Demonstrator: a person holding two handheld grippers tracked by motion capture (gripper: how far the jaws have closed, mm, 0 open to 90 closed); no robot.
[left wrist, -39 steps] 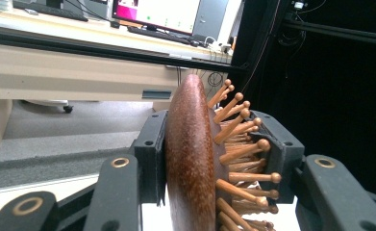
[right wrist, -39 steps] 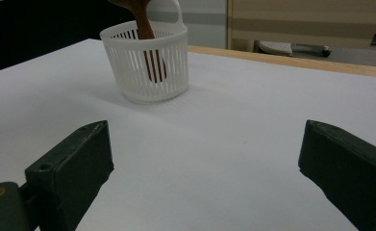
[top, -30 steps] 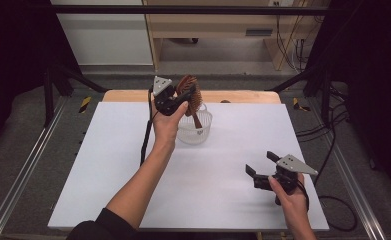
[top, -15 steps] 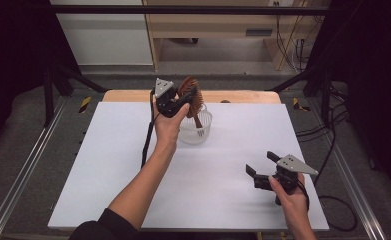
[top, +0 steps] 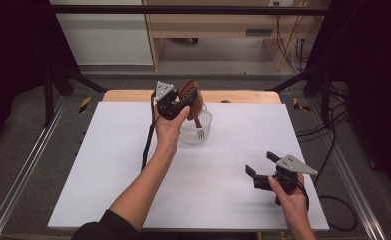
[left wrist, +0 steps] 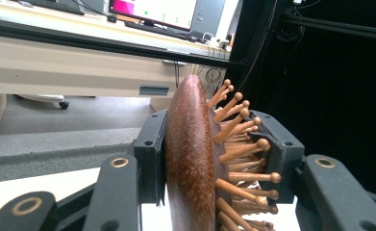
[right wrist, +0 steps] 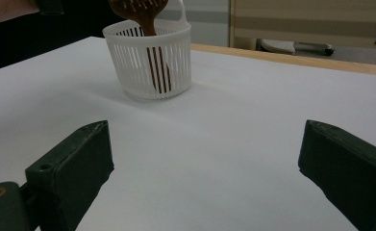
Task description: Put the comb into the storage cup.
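Note:
My left gripper [top: 184,103] is shut on the head of a brown wooden hairbrush [top: 192,94] with peg bristles, held above the far middle of the table. The brush's handle points down into a small white slotted basket [top: 199,134]. In the left gripper view the jaws clamp the brush head [left wrist: 190,154] from both sides, back on one pad and pegs on the other. My right gripper [top: 259,164] hovers open over the front right of the table with nothing between its jaws. From the right gripper [right wrist: 205,159] view, the basket [right wrist: 152,67] stands ahead with the brush handle [right wrist: 147,19] inside it.
The white table top [top: 108,165] has a wooden strip [top: 243,96] along its far edge. Metal frame rails [top: 28,170] run along both sides. A cable [top: 147,142] trails from the left gripper across the table.
The brush handle has dropped slightly lower into the basket with the left gripper. The right gripper has stayed where it was.

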